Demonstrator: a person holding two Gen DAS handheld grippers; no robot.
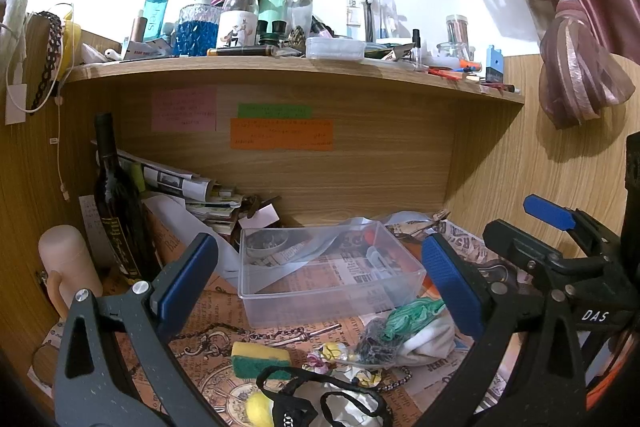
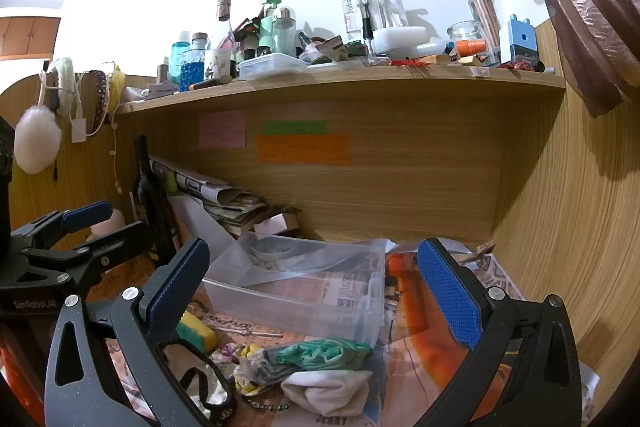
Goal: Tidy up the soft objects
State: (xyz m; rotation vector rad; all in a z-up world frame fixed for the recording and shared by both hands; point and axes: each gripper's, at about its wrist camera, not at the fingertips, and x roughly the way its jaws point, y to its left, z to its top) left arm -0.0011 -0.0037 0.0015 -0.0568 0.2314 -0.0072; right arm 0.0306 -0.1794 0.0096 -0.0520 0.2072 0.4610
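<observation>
A clear plastic box (image 1: 332, 301) (image 2: 296, 301) stands on the newspaper-covered desk. In front of it lie soft things: a yellow-green sponge (image 1: 260, 359) (image 2: 196, 335), a green cloth (image 1: 412, 311) (image 2: 324, 353), a white sock (image 1: 432, 343) (image 2: 328, 393), a floral scrap (image 1: 340, 359) and a black-strapped fabric piece (image 1: 320, 399) (image 2: 200, 383). My left gripper (image 1: 320, 291) is open and empty above them. My right gripper (image 2: 316, 291) is open and empty too; it also shows at the right of the left wrist view (image 1: 516, 227).
A dark wine bottle (image 1: 116, 211) (image 2: 150, 195), a pink flask (image 1: 66, 267) and stacked papers (image 1: 188, 191) stand at the back left. A shelf (image 1: 280, 73) crowded with bottles hangs overhead. Wooden walls close both sides; a curtain (image 1: 576, 59) hangs right.
</observation>
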